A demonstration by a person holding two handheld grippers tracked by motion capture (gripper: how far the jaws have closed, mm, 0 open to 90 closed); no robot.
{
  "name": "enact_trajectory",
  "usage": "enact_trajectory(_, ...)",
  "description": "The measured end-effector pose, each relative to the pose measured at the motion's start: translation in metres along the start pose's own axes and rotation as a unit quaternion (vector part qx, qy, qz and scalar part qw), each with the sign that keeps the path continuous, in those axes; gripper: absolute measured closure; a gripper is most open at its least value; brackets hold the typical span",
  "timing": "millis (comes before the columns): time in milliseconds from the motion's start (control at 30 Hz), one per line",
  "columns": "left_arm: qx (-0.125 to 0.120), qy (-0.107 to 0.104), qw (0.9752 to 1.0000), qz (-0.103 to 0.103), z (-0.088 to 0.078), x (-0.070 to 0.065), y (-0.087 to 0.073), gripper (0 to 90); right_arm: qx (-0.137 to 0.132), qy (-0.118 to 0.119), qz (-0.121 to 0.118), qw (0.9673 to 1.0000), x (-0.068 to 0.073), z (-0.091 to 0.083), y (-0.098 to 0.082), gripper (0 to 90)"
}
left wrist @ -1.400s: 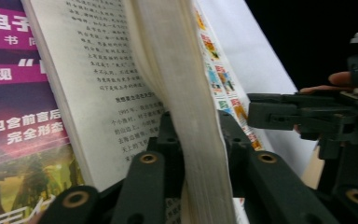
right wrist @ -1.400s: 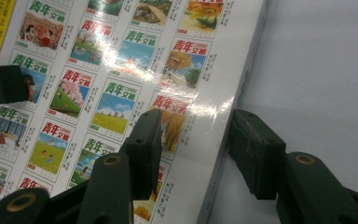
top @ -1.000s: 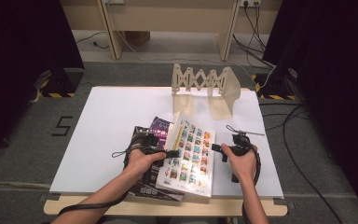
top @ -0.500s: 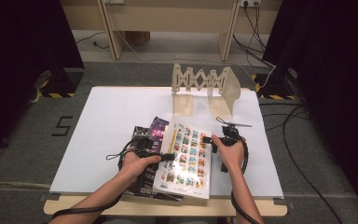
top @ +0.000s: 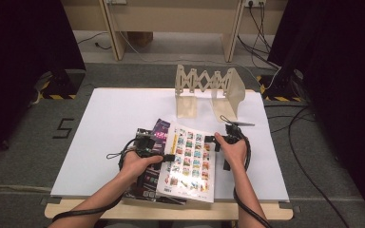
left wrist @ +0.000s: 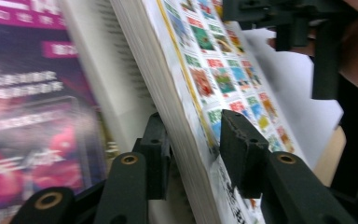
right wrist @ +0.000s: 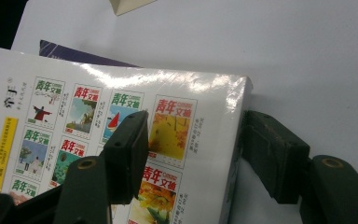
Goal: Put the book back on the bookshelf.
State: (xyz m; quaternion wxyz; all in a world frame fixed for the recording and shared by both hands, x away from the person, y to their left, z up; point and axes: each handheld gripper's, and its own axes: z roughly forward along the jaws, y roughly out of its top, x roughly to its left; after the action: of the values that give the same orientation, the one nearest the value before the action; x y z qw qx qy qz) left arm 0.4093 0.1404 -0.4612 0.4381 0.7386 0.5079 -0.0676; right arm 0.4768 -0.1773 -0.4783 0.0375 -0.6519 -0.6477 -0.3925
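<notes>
Lab, dark curtains (top: 24, 42), floor cables (top: 309, 142)

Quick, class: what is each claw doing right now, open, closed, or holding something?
Left claw: jaws have just been opening; they straddle the edge of the white book, one pad visibly clear of it.
Right claw: open around the book's corner, not gripping.

Two bare forearms enter from the bottom of the frame, no sleeves visible. Each hand carries a black two-jaw gripper: left gripper (top: 148, 148) at lower centre, right gripper (top: 224, 142) beside it. Jaws are matte black blocks on arms with brass-coloured rivets; black cables trail along both forearms.
</notes>
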Motion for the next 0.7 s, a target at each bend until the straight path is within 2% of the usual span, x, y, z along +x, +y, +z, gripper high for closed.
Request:
enact_trajectory(167,0.009,0.006,0.9999,-0.003,0.002,0.004,0.003,61.2,-0.009,0.002,0.002,1.0000,0.001,0.001,-0.002,39.8)
enact_trajectory(233,0.012,0.013,0.9997,0.015,0.003,0.004,0.004,61.3,-0.012,0.006,0.007,0.9999,-0.001,0.002,-0.002,40.6)
enact_trajectory(267,0.013,0.012,0.9997,0.014,0.003,0.005,0.004,61.9,-0.021,0.010,0.013,0.9996,-0.002,0.002,-0.004,42.4)
enact_trajectory(400,0.018,0.005,0.9998,0.011,0.003,0.007,0.005,63.6,-0.027,0.017,0.029,0.9991,-0.005,0.002,-0.005,46.9)
enact_trajectory(433,0.021,0.002,0.9997,0.010,0.003,0.008,0.006,64.4,-0.028,0.024,0.048,0.9982,-0.006,0.002,-0.004,49.7)
enact_trajectory(500,0.020,0.002,0.9997,0.011,0.003,0.009,0.006,65.4,-0.029,0.031,0.051,0.9978,-0.007,0.003,-0.004,51.0)
enact_trajectory(533,0.020,0.001,0.9997,0.012,0.002,0.010,0.006,65.4,-0.026,0.036,0.062,0.9971,-0.008,0.003,-0.004,52.1)
enact_trajectory(567,0.018,-0.004,0.9998,0.011,0.001,0.012,0.005,67.3,-0.024,0.056,0.083,0.9947,-0.010,0.006,-0.003,52.5)
enact_trajectory(700,0.012,-0.013,0.9998,0.003,0.001,0.015,0.003,69.3,-0.022,0.057,0.082,0.9948,-0.010,0.007,-0.003,52.0)
